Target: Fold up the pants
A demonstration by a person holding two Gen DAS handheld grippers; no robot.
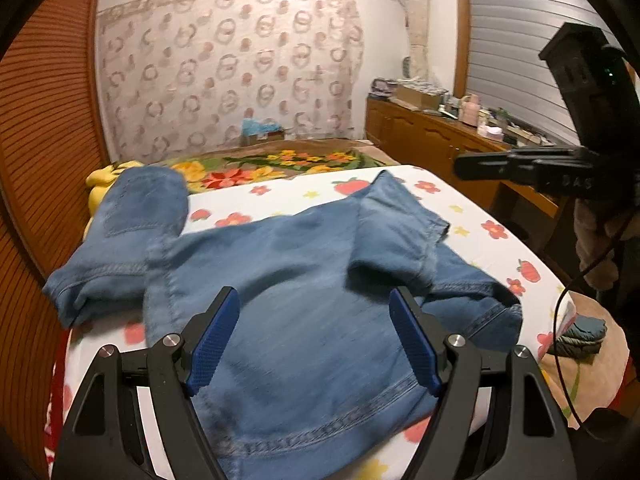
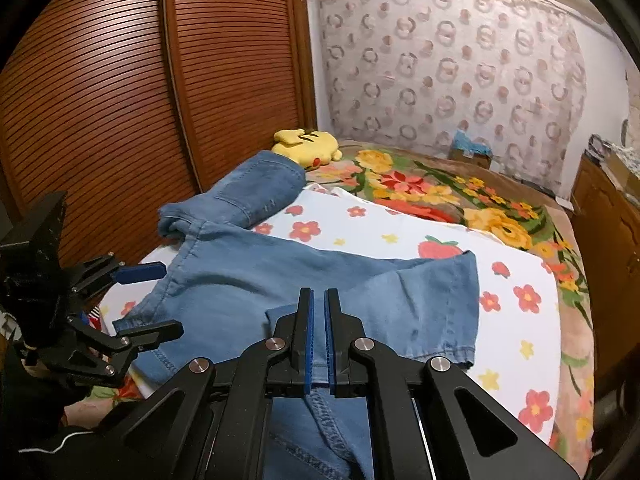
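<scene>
Blue denim pants [image 1: 288, 272] lie spread on a white floral sheet [image 1: 472, 216] on the bed, one leg bunched at the left and one folded over at the right. My left gripper [image 1: 314, 332] is open just above the pants, with nothing between its blue pads. In the right wrist view the pants [image 2: 320, 276] lie across the sheet [image 2: 516, 320]. My right gripper [image 2: 319, 320] is shut on a fold of the pants' hem, lifted a little. The left gripper [image 2: 156, 300] shows open at the left of that view. The right gripper [image 1: 520, 166] shows at the right of the left wrist view.
A yellow plush toy [image 2: 306, 146] lies at the bed's far left by a wooden slatted wardrobe [image 2: 120, 100]. A flowered blanket [image 2: 460, 200] covers the far bed. A wooden dresser [image 1: 440, 140] with clutter stands at the right. A cable [image 1: 560, 340] hangs at the right.
</scene>
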